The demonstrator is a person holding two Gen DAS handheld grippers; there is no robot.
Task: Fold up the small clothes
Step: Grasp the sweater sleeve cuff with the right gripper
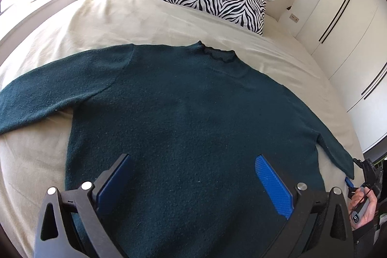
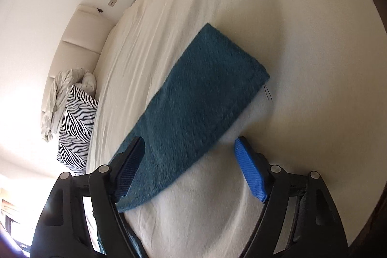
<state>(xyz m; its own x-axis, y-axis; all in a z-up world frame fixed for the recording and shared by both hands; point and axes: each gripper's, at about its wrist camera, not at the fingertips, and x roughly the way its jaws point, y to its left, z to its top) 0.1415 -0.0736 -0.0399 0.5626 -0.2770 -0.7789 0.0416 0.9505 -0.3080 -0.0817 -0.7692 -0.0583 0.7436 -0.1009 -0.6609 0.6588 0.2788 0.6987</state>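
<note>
Left gripper (image 1: 193, 185), right gripper (image 2: 191, 168): black frames, 2 blue ribbed fingers (image 1: 274, 187) each, silver pivot screws (image 1: 86, 185).

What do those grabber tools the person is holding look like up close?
Both match. The left gripper and right gripper each have a black plastic frame with cut-out openings and round silver pins at the joints. The jaws are two flat fingers faced with ribbed blue pads. In the left view, the person's hand grips the other tool's black handle, thin black cables running over it.
</note>
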